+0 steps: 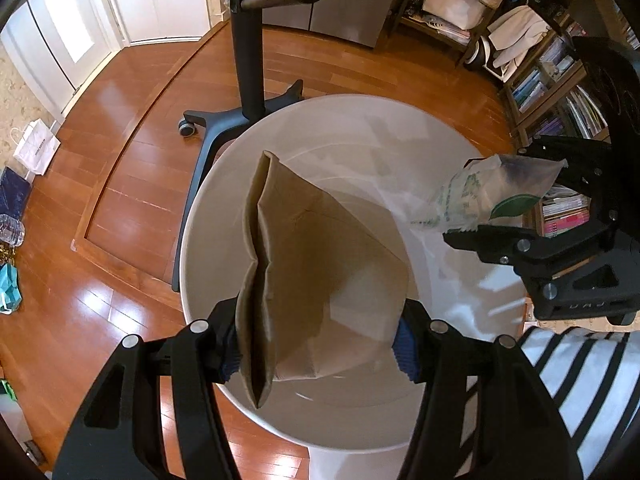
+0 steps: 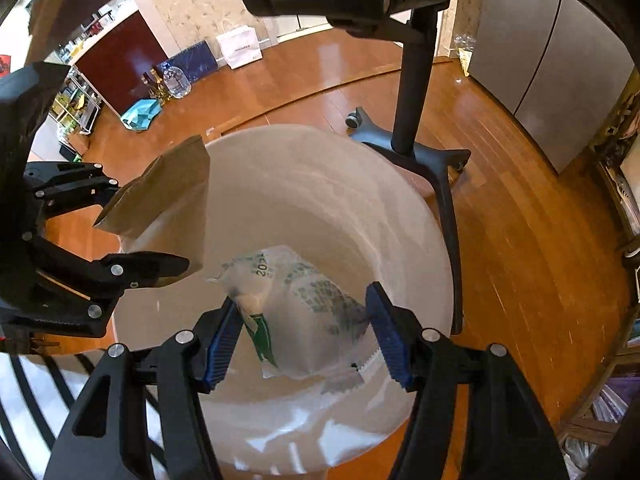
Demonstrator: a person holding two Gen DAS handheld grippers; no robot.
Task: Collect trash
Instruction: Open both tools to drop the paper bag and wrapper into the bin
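A round white bin [image 1: 200, 208] stands on the wood floor below both grippers; it also shows in the right wrist view [image 2: 420, 216]. My left gripper [image 1: 320, 344] holds a brown paper bag [image 1: 316, 256] between its blue pads, over the bin's mouth. The bag also shows in the right wrist view [image 2: 168, 188]. My right gripper [image 2: 308, 336] holds a clear plastic wrapper with green print [image 2: 296, 300] over the bin. That wrapper [image 1: 488, 192] and the right gripper [image 1: 504, 196] show at the right of the left wrist view. The left gripper [image 2: 148, 232] shows at the left of the right wrist view.
A black chair base with castors [image 1: 224, 120] stands just behind the bin. Bookshelves [image 1: 560, 92] stand at the right. Paper bags [image 2: 240, 46], a water bottle [image 2: 176, 78] and a teal item [image 2: 142, 114] lie along the far wall. A striped sleeve [image 1: 580, 372] is close by.
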